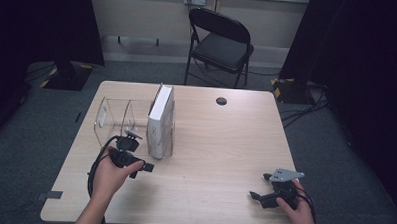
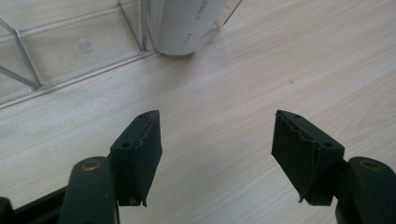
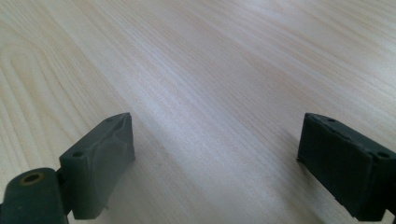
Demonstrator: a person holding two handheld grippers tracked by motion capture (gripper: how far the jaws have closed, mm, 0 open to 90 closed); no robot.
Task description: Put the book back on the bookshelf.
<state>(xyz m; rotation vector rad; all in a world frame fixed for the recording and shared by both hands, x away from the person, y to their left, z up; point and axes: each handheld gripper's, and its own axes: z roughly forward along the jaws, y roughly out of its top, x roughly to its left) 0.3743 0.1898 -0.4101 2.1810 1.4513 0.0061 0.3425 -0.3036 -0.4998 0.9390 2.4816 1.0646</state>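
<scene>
A white book (image 1: 160, 121) stands upright in the right slot of a clear acrylic rack (image 1: 108, 120) on the wooden table (image 1: 210, 142). My left gripper (image 1: 143, 167) hovers just in front of the rack, a little left of the book's near end, its jaws open with only bare wood between them. In the left gripper view the book's rounded spine (image 2: 184, 23) and the rack's clear base (image 2: 74, 51) lie ahead of the fingertips (image 2: 140, 140). Near the table's front right edge my right gripper (image 1: 258, 194) rests low, its jaws wide open over bare wood (image 3: 210, 93).
A black round grommet (image 1: 221, 101) sits in the tabletop at the back. Behind the table stands a black folding chair (image 1: 221, 43). Dark curtains flank both sides, and cables lie on the grey floor to the right (image 1: 301, 113).
</scene>
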